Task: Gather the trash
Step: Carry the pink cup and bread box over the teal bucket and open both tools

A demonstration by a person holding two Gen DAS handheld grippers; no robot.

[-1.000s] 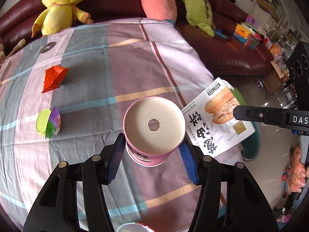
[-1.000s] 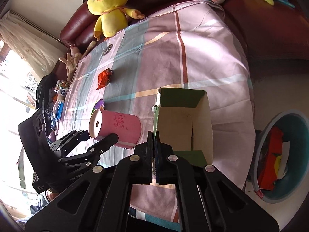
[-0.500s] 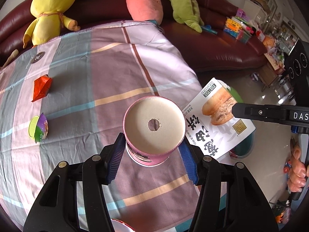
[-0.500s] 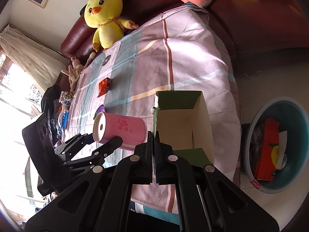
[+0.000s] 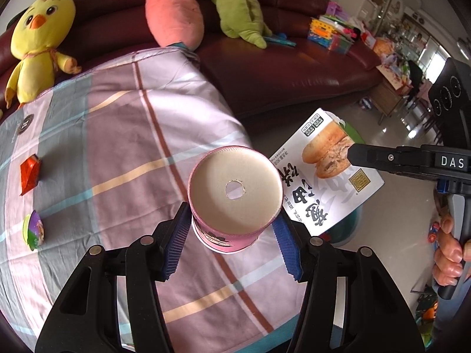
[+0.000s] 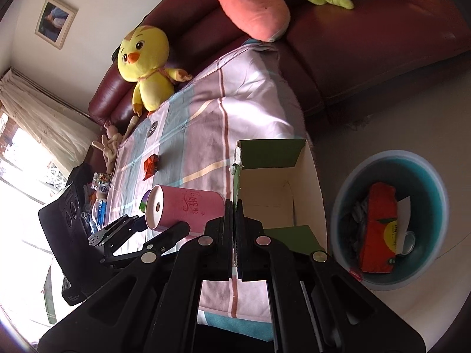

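My left gripper is shut on a pink paper cup, held sideways above the table's right part, its holed base facing the camera; the cup also shows in the right wrist view. My right gripper is shut on the wall of an empty food box, which shows its printed side in the left wrist view. A teal trash bin stands on the floor to the right and holds a red packet. A red wrapper and a green-purple cup lie on the tablecloth.
The checked tablecloth covers the table. A dark red sofa behind holds a yellow chick, a pink carrot plush and a green plush. Toys lie at the table's far left.
Both grippers have moved right toward the table's edge with the cup and the box. The bin has come nearer in the right wrist view.
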